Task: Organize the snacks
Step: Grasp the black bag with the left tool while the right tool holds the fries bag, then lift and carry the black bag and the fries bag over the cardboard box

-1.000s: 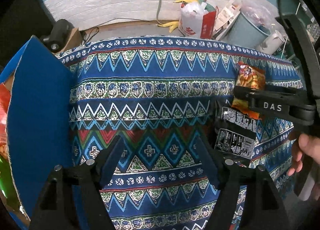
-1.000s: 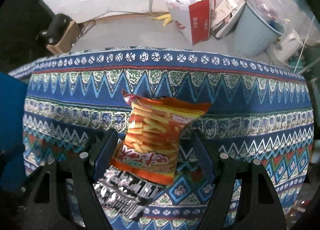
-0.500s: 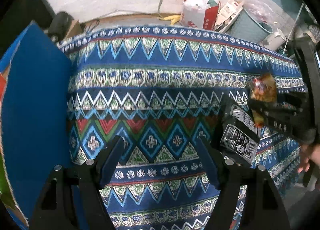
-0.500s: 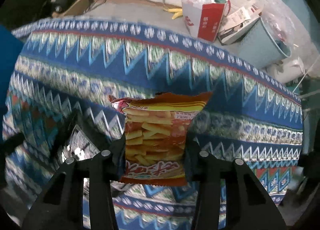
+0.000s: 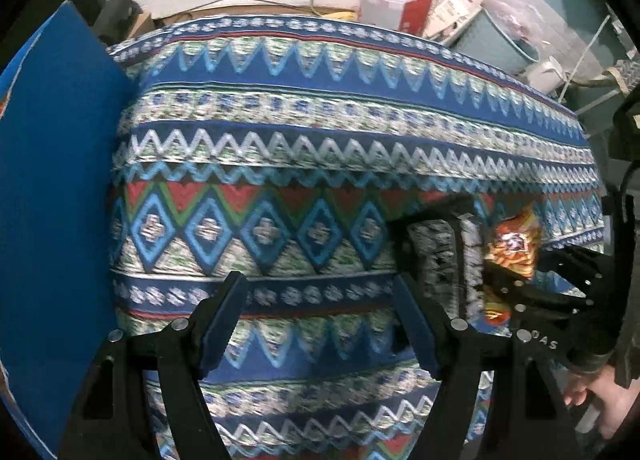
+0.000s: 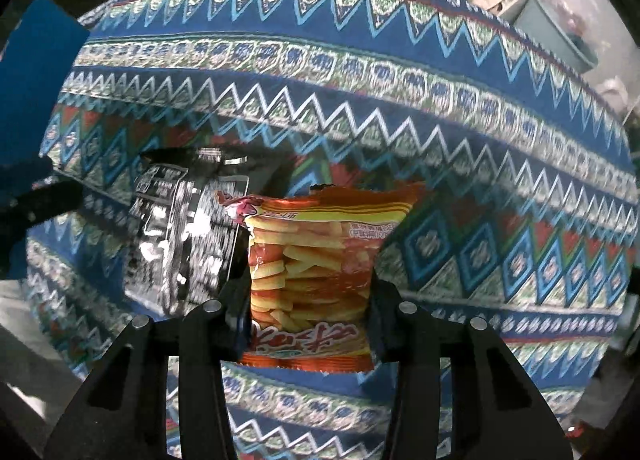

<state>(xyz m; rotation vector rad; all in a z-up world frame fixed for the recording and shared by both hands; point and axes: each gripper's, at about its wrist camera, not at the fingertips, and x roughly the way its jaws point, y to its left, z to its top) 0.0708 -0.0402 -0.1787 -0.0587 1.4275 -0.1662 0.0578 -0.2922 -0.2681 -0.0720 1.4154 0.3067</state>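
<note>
**Orange snack bag now pinched in the right gripper**

Orange foil fills the right wrist view: the orange snack bag sits between the right gripper fingers, which have just been closing and now pinch its sides (a second ago they stood wide around it as it lay on the patterned tablecloth). The bag now hangs clear of the black snack packet, which it overlapped before and which lies on the cloth to its left. The left gripper hovers spread and empty over the cloth, beside the blue box, much as earlier.
</note>
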